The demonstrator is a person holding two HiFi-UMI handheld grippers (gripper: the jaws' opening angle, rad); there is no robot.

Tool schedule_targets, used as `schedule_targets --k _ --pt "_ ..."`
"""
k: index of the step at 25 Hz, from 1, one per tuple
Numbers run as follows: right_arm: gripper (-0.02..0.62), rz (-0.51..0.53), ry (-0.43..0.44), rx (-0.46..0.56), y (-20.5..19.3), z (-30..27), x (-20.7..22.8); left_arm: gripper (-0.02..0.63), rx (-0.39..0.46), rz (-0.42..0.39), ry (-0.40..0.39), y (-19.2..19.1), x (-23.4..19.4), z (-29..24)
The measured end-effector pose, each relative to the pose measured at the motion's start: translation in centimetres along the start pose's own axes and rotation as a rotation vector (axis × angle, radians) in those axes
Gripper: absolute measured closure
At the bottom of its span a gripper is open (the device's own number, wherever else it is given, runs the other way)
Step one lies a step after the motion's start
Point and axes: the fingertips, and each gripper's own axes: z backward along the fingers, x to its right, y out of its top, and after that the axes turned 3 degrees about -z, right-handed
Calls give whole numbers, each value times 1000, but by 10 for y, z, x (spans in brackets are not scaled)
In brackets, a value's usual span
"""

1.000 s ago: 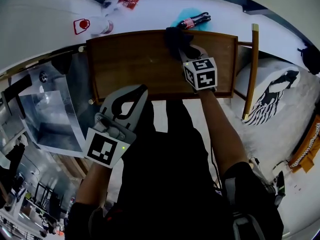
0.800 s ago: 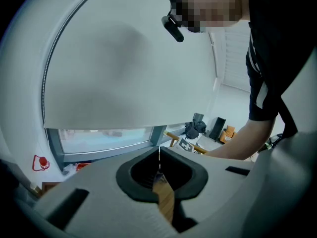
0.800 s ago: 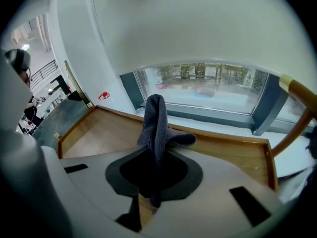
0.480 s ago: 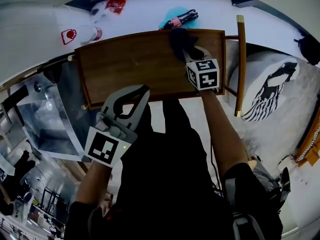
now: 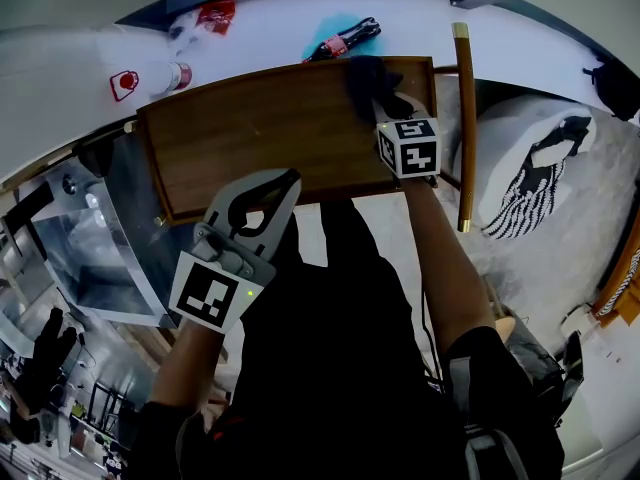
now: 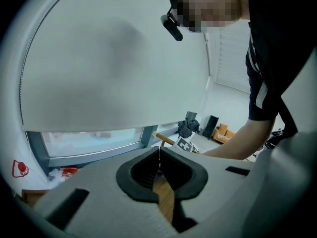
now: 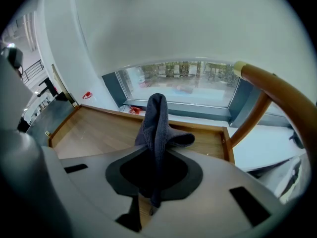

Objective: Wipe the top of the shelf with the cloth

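Idling claw: my left gripper [image 5: 285, 181] hangs over the near edge of the shelf top [image 5: 250, 133], left of its middle. Its jaws are pressed together with nothing between them.
Working claw: my right gripper [image 5: 385, 103] reaches farther out over the right end of the shelf top, marker cube facing up. Its jaws are clamped on the cloth [image 7: 157, 118].
Cloth: dark grey-blue and bunched. One fold stands up past my jaw tips and a flap droops to the right. From above it sits near the far right corner, just inside the back rim. It looks pressed onto the wood, though I cannot be sure it touches.
Shelf top: brown wood with a low raised rim all round. It is bare apart from the cloth.
Right side: a wooden rail [image 5: 462, 128] with a pale end cap runs near to far just beside the right end. Past it lies a black-and-white patterned bundle [image 5: 540, 173].
Beyond the back rim: a dark bottle [image 5: 340, 40] with a red label lies on its side on a teal patch [image 5: 328, 28]. Farther left are a red packet [image 5: 212, 15] and a white container [image 5: 172, 76].
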Motion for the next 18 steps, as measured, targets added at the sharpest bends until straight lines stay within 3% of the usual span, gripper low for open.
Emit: schedule_targets --k 10,18 --pt "551 -12 -36 -1 -4 9 22 581 -4 -6 -12 2 10 -10" --pt "551 -1 -53 6 0 16 14 581 10 -5 -5 2 7 2"
